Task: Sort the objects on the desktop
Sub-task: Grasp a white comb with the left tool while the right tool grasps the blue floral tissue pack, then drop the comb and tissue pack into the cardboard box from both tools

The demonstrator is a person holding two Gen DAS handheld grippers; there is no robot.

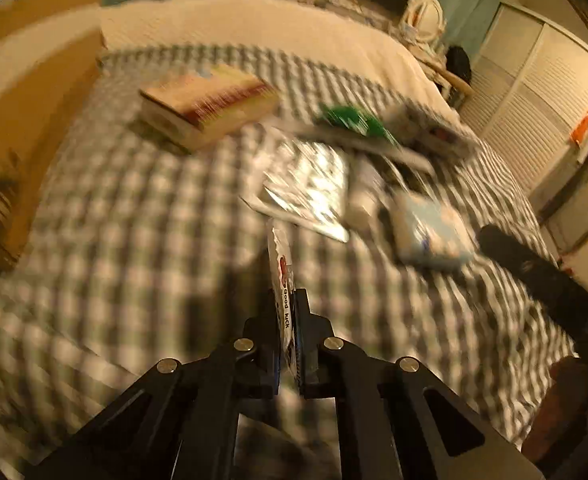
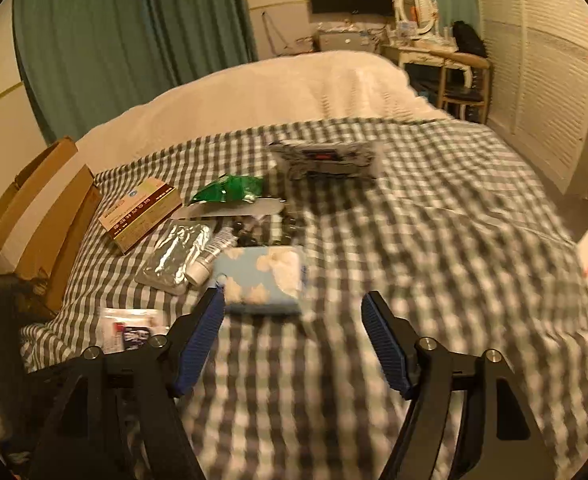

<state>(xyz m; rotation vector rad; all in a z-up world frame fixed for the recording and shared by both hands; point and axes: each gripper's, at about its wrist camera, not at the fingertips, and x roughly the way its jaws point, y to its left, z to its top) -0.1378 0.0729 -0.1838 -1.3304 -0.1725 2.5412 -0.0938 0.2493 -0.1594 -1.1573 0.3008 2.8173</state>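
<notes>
My left gripper is shut on a thin white packet printed "Good luck", held edge-on above the checked bedspread. Ahead of it lie a red-and-cream box, a green packet, a silver foil pack and a blue cloud-print tissue pack. My right gripper is open and empty above the bedspread, just in front of the tissue pack. The right wrist view also shows the box, foil pack, green packet, a white tube and a patterned box.
An open cardboard box stands at the bed's left edge, also in the left wrist view. A small white packet lies at the near left. A white duvet covers the far bed. A dressing table and chair stand beyond.
</notes>
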